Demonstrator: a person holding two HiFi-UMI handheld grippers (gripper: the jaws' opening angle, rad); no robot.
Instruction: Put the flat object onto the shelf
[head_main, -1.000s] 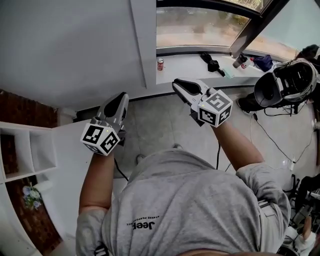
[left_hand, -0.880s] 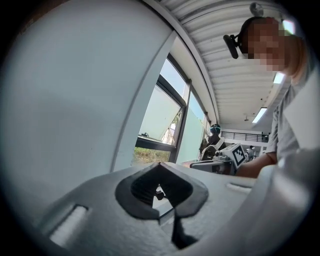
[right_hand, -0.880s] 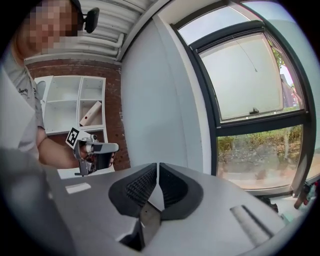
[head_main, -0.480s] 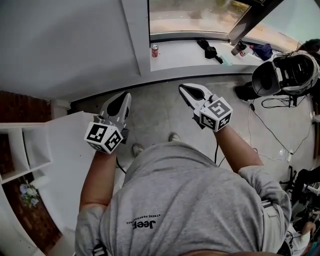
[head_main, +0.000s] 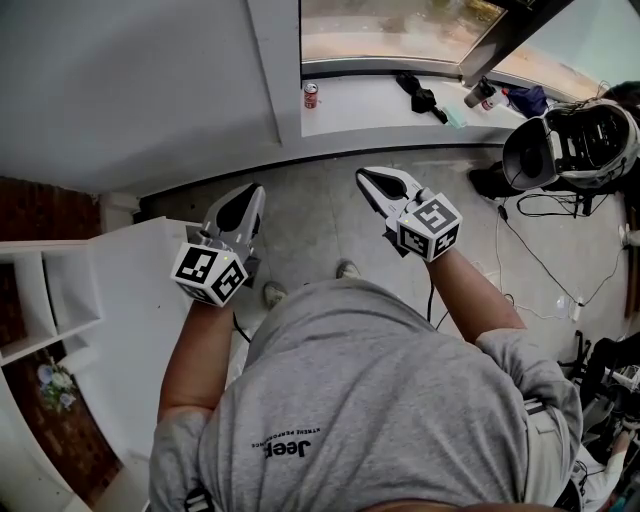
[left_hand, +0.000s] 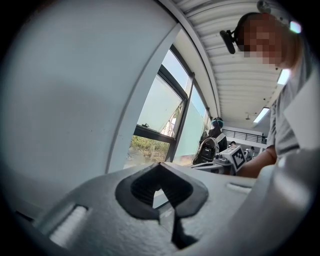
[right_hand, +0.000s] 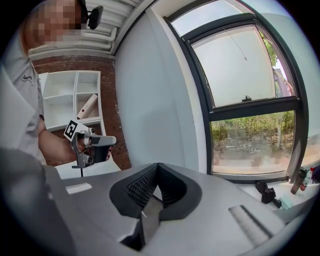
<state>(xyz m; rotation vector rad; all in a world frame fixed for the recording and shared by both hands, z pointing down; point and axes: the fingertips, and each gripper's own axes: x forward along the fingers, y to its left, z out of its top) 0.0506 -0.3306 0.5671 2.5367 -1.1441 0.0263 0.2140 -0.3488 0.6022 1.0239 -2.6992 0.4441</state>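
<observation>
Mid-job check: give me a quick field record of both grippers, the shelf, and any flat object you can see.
left gripper: shut, empty, held in the air
right gripper: shut, empty, held in the air
shelf: white, on the person's left
flat object: tan, leaning tilted inside a shelf compartment, seen in the right gripper view
window sill: red can stands on it

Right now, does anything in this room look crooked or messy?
Yes. Inside the white shelf, a flat tan board leans slantwise in one compartment instead of lying flat. Nothing looks spilled or broken.
</observation>
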